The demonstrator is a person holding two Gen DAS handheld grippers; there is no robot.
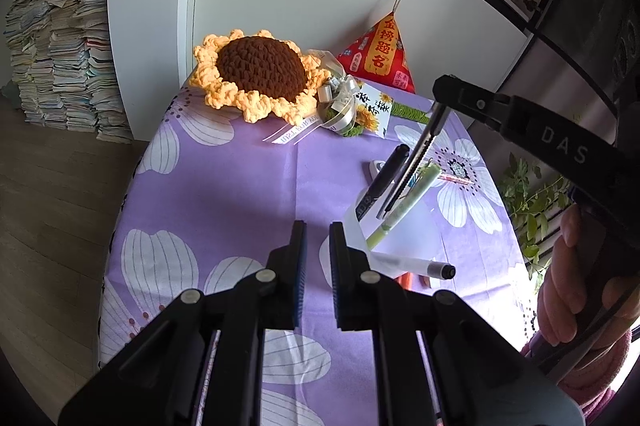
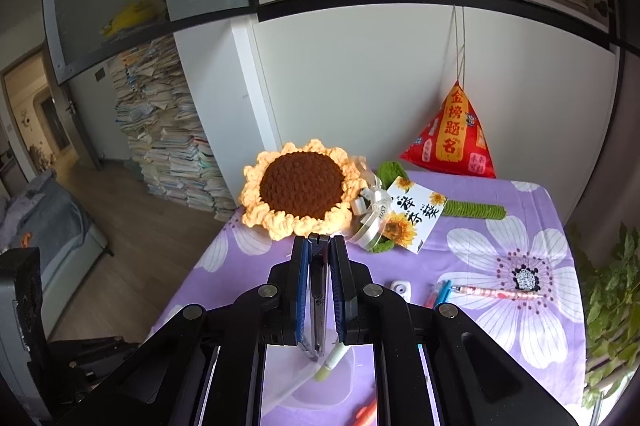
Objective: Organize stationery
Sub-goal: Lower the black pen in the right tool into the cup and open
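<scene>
**A:** Stationery first: where is the piece you carry?

**B:** Pinched in my right gripper (image 2: 319, 246). It is a slim grey-and-black utility knife (image 1: 416, 162), clamped near its top end between my blue pads, with its body hanging down past them. Its long axis runs steeply downward, leaning a little, and its lower tip sits inside the mouth of the translucent white plastic pen cup (image 1: 384, 226), directly beneath my right jaws.

**A:** So what does the coming move depend on?

**B:** In my judgement, on that line staying inside the rim. A black marker (image 1: 382, 182) and a pale green pen (image 1: 404, 202) already lean in the cup just beside the knife, so it must slide down between them.

**A:** And your left side?

**B:** My left gripper (image 1: 318, 238) hovers with its jaws narrowly parted and nothing between them. The cup stands just ahead and to their right, so my left is near but idle. A white marker with a black cap (image 1: 420, 266) lies on the purple floral tablecloth (image 1: 240, 186) right of those jaws; a pink patterned pen (image 2: 500, 293) lies well ahead-right of my right jaws.

**A:** Anything unclear?

**B:** From my right wrist the cup is mostly hidden under my own linkage. The knife's tip is hard to make out, so I cannot tell whether it touches the bottom. An orange item by the cup is cut off.
</scene>
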